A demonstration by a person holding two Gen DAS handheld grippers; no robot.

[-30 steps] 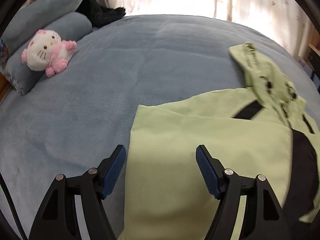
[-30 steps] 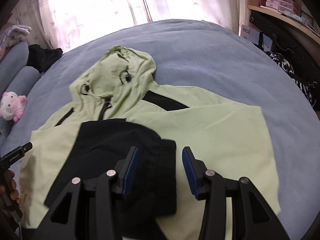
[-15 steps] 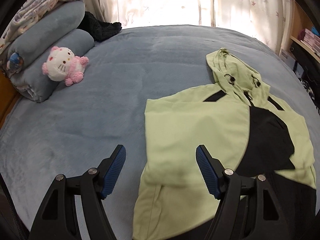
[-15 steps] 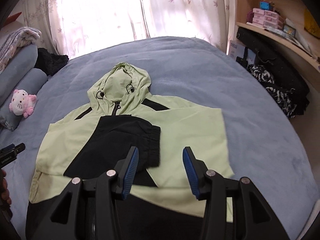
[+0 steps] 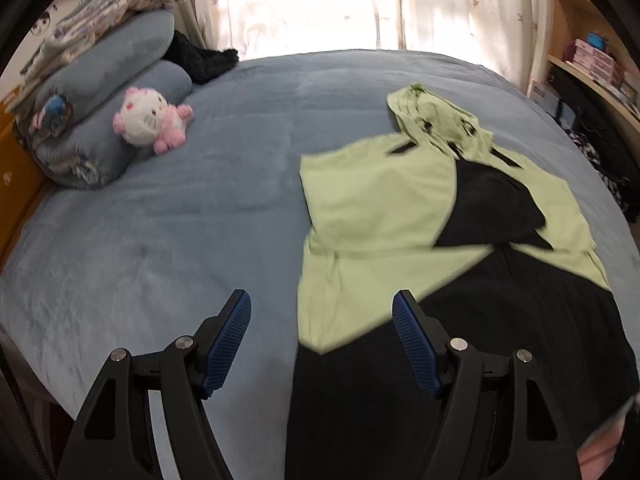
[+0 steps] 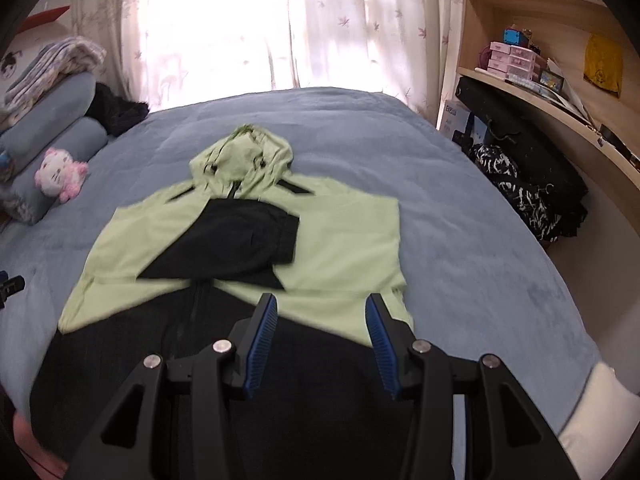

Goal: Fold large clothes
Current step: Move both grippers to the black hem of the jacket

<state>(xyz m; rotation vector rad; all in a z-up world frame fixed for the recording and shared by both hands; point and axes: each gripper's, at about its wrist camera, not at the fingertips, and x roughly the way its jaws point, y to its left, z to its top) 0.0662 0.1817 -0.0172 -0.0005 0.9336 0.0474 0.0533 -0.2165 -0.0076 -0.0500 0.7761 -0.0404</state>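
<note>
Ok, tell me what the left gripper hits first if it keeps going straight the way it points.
Probably the jacket: the open left gripper points at its green left edge, right beside the blue blanket. Depth is unclear.

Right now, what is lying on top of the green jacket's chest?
A black sleeve end lies folded across the green jacket, over the chest and the zipper's upper part. Whatever is printed or sewn on the chest beneath it is covered, so I cannot tell.

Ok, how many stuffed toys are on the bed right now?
1. A pink and white plush cat leans against the rolled blue-grey blankets at the bed's left side, well away from the green jacket. Others might be hidden behind the bedding.
</note>
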